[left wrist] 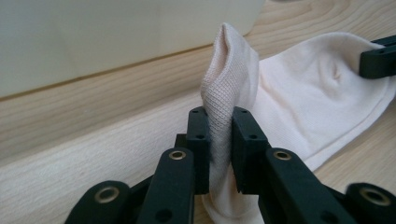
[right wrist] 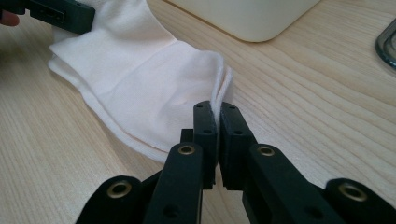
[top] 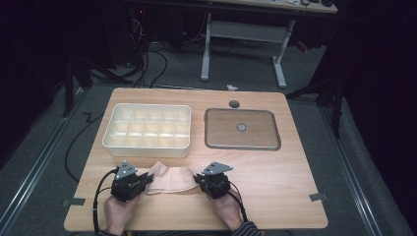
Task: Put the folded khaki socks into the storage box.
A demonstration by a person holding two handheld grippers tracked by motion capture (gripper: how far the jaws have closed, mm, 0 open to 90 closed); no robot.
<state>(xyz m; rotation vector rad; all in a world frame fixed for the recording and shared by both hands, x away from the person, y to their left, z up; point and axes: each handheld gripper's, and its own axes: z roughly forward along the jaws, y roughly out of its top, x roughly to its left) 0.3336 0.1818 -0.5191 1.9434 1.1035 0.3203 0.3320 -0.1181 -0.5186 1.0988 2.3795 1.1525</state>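
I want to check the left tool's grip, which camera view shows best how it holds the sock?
The left gripper view: the left tool pinches a bunched fold of the sock. The high view shows it small at the sock's end; the right gripper view shows a far jaw on the fabric.

Cream sock (top: 169,179), cream tray (top: 147,126), black jaws.

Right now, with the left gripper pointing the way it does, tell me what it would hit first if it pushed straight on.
The left gripper is already shut on the cream sock. Past the pinched fabric, its line probably runs to the wall of the cream compartment tray, though depth is hard to judge.
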